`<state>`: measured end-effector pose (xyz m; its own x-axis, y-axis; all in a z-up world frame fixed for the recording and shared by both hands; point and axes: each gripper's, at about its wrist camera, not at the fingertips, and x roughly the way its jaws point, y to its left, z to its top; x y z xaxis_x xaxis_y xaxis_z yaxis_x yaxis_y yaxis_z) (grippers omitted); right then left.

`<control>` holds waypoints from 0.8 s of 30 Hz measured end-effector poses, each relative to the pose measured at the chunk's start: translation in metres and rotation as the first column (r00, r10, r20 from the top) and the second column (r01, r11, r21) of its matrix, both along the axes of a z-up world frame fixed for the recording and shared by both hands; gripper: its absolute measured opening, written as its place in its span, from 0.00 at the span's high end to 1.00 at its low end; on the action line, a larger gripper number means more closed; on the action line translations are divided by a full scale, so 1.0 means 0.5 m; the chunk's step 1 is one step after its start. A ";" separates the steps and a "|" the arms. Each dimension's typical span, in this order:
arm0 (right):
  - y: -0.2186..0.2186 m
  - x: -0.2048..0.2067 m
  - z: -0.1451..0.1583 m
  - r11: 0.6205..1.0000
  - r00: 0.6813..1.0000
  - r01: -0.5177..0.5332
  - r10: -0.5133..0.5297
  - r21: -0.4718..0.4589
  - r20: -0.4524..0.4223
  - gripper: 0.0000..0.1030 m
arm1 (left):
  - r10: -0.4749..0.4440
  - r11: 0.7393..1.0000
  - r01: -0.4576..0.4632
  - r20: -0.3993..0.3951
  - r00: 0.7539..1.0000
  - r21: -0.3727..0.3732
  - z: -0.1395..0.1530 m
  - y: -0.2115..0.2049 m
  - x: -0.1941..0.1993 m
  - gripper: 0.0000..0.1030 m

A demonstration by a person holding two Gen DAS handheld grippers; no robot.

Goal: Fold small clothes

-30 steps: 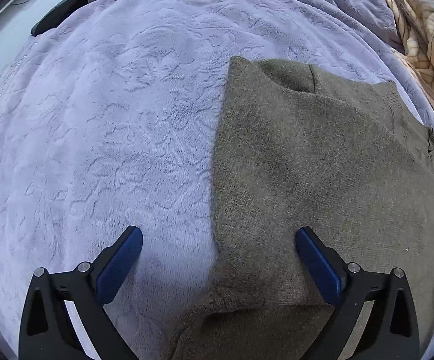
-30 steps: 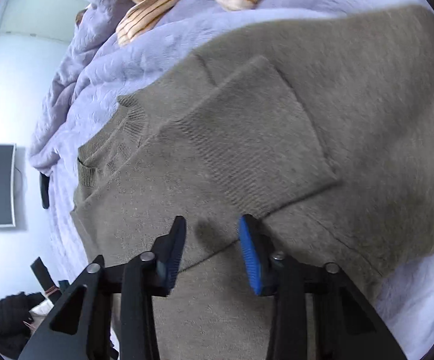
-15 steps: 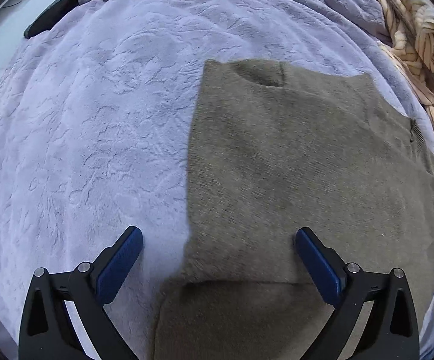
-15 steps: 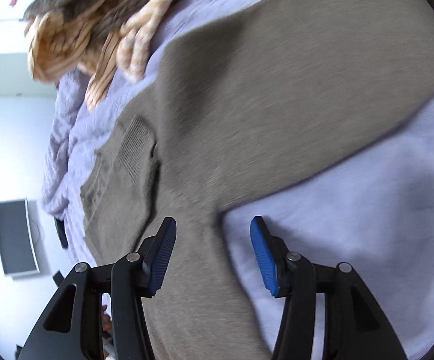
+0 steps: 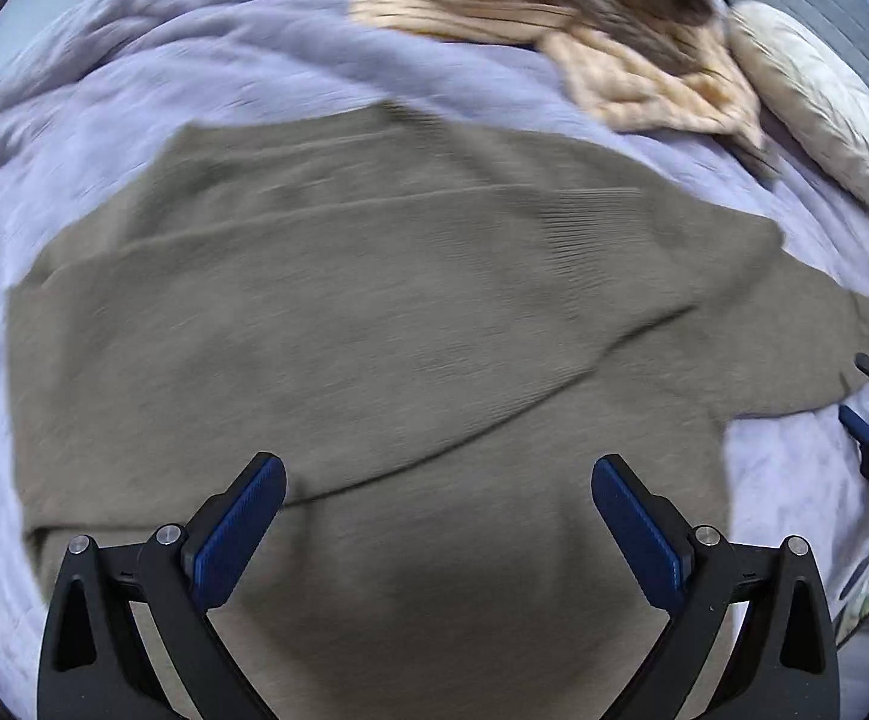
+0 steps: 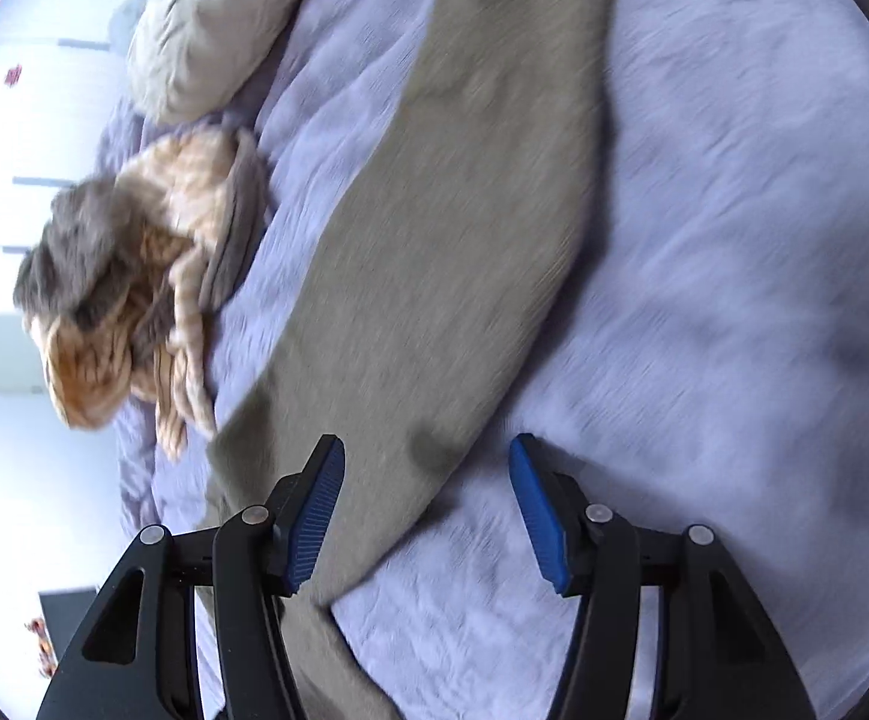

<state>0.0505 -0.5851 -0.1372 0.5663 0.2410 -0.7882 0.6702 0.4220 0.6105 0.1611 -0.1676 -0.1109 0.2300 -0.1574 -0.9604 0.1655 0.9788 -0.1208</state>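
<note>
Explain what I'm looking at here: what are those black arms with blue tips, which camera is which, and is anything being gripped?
Each picture comes from a camera on a hand-held gripper, looking along its two blue-padded fingers. The left gripper hangs open over an olive-brown sweater spread on a lilac blanket. The right gripper has just been opening; its pads stand apart above the sweater's sleeve, gripping nothing. Farther back lie a pile of striped clothes and a pale pillow. Both views are blurred.
</note>
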 end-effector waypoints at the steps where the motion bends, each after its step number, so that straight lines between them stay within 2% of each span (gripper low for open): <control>1: -0.018 -0.004 -0.001 1.000 1.000 0.029 -0.029 -0.003 0.006 0.41 | -0.017 1.000 0.017 0.010 1.000 -0.008 0.002 -0.036 0.006 0.01; 4: -0.050 -0.003 -0.009 0.996 0.996 0.087 -0.088 0.016 0.033 0.40 | -0.053 0.998 0.053 0.036 0.998 -0.020 -0.003 -0.114 0.029 0.01; 8: -0.067 0.017 -0.029 0.989 0.988 0.106 -0.117 0.107 0.103 0.40 | -0.081 0.996 0.082 0.063 0.995 -0.018 -0.009 -0.178 0.053 0.01; 13: -0.068 0.044 -0.044 0.970 0.979 0.101 -0.136 0.219 0.154 0.42 | -0.075 0.997 0.071 0.117 0.990 0.042 -0.014 -0.214 0.055 0.01; 15: -0.066 0.050 -0.046 0.964 0.976 0.095 -0.139 0.250 0.166 0.53 | -0.045 0.997 0.037 0.124 0.991 0.069 -0.030 -0.217 0.064 0.01; 17: -0.062 0.054 -0.049 0.954 0.972 0.093 -0.149 0.284 0.183 0.76 | -0.018 0.996 0.006 0.132 0.991 0.094 -0.050 -0.220 0.072 0.01; 19: -0.058 0.056 -0.045 0.940 0.959 0.070 -0.156 0.333 0.237 0.91 | -0.031 0.994 0.019 0.103 0.994 0.110 -0.079 -0.228 0.076 0.01; 21: -0.049 0.063 -0.030 0.934 0.944 0.033 -0.146 0.357 0.295 0.92 | -0.082 0.984 0.062 0.116 0.990 0.164 -0.096 -0.238 0.066 0.01; 24: -0.021 0.092 0.007 0.931 0.924 -0.058 -0.087 0.360 0.372 0.92 | -0.109 0.980 0.084 0.134 0.985 0.179 -0.094 -0.244 0.063 0.01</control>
